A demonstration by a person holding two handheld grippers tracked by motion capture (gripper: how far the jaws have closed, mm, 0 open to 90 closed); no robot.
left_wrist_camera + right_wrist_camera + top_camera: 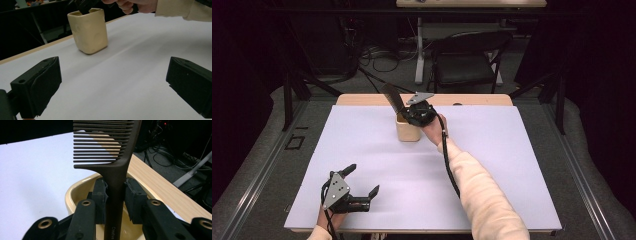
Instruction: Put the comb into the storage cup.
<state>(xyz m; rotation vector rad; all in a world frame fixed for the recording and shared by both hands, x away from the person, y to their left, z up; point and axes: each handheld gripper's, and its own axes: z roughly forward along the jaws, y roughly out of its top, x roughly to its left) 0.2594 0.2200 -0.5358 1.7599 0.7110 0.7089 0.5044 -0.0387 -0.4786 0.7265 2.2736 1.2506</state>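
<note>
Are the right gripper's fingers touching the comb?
Touching. The right gripper view shows both fingers pressed against the comb handle, above the cup.

In the right gripper view, the comb (113, 165) runs off the top edge above the jaws, so its upper teeth are cut off, and its handle leaves the bottom edge between them. The cup (75, 192) sits behind the jaws, its base hidden. In the left gripper view, beyond the jaws, the right gripper (86, 5) and the person's hand (125, 5) are cropped by the top edge.
</note>
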